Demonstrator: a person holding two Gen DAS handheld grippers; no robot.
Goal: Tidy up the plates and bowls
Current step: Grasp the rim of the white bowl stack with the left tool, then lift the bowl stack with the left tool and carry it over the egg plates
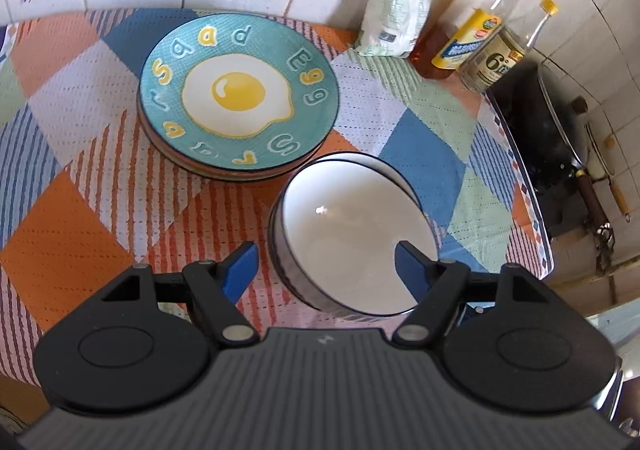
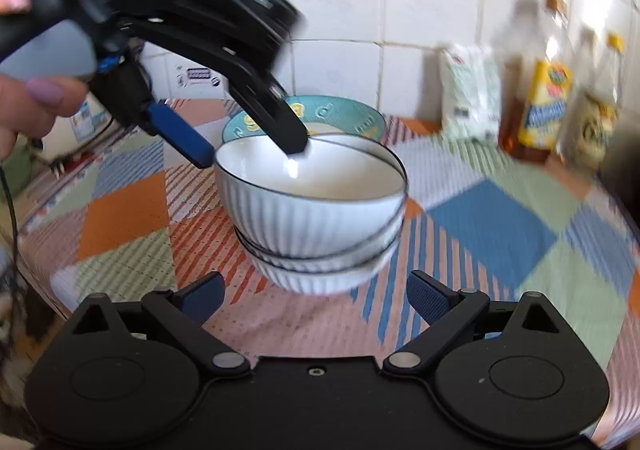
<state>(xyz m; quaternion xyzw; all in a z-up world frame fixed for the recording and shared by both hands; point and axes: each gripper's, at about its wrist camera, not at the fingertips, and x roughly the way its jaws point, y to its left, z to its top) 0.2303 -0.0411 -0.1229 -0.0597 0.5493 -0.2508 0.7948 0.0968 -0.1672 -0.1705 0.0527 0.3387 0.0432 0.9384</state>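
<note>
Nearest the right wrist camera, the right tool (image 2: 316, 300) is seen with its two blue-padded fingers spread apart and nothing between them, just short of a stack of bowls (image 2: 320, 234). Three white ribbed bowls with dark rims can be counted in that stack, nested, the top bowl (image 1: 352, 234) tilted rather than seated level. The left tool (image 1: 325, 268) is held over this top bowl with its fingers apart: one finger is placed inside the bowl and the other outside the rim on the left, so the wall is straddled; whether either pad touches the wall cannot be told. A hand (image 2: 28, 106) with a painted nail is cut off at the left edge of the right wrist view.

Just beyond the bowls, a stack of plates (image 1: 240, 94) is set on the patchwork-clothed surface (image 1: 80, 210); the top plate is teal with a fried-egg design, and the plates under it are mostly hidden, so their number cannot be counted. Far right, against the tiled wall, one white packet (image 1: 394, 14) and a cluster of bottles (image 1: 480, 46) are seen, blurred in the right wrist view. A dark pan (image 1: 544, 130) is partly cut off at the right.
</note>
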